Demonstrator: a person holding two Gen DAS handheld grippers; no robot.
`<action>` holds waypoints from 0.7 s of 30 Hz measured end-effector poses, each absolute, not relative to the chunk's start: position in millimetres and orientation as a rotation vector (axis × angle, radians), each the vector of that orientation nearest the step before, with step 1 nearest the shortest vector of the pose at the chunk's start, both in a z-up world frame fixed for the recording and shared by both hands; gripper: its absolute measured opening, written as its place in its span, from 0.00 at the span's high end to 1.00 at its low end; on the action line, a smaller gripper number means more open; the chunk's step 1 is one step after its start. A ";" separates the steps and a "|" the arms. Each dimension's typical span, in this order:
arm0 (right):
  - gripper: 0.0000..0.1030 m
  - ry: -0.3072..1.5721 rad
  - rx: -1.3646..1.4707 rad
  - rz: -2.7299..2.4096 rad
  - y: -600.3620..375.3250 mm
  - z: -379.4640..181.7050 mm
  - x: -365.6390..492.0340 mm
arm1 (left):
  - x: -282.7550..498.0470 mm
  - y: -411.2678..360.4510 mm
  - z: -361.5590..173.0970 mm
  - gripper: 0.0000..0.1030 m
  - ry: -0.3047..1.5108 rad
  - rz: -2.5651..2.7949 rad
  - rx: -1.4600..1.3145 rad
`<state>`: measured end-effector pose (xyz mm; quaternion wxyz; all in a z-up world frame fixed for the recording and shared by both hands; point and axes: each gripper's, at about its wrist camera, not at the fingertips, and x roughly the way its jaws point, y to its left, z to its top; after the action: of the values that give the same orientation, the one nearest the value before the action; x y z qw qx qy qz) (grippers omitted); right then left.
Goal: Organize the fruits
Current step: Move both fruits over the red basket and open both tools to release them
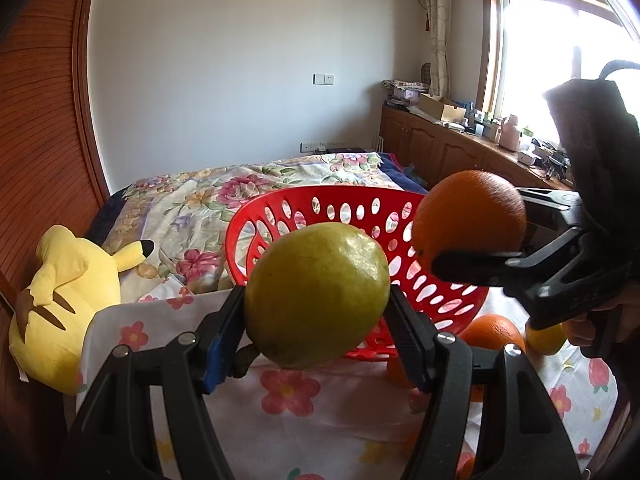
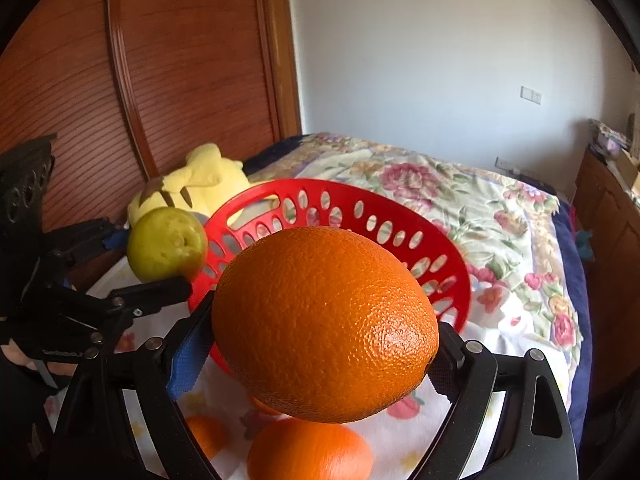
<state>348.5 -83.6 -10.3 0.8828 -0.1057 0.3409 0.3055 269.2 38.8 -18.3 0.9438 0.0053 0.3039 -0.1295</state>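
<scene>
While the left gripper [image 1: 318,320] clamps a round yellow-green fruit [image 1: 316,294] and the right gripper [image 2: 320,354] a large orange [image 2: 324,324], the red perforated plastic basket [image 2: 452,264] just beyond both sets of fingers looks empty; more oranges [image 2: 308,450] wait below.

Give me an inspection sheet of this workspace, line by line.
Surface: white cloth with flower print over a table.
Job's things: round yellow-green fruit and large orange held aloft; red perforated plastic basket tilted, nothing seen inside; more oranges on the cloth.
Clutter: yellow plush toy.
Grippers: left gripper shut on the fruit; right gripper shut on the orange.
Cables: nothing seen.
Surroundings: bed with floral cover, wooden wardrobe, window.
</scene>
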 end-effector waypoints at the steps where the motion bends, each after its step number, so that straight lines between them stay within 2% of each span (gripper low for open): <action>1: 0.11 0.714 -0.229 0.635 -82.9 -12.5 349.8 | 269.9 39.1 -18.1 0.35 0.617 -0.265 0.013; 21: 0.11 0.879 -0.413 0.628 -45.5 -56.3 386.6 | 279.9 44.6 -22.2 0.35 0.623 -0.264 0.010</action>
<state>386.6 -45.5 -56.3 0.8376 -0.1950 0.4152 0.2966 279.9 44.6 -22.2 0.9432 0.0050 0.3058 -0.1297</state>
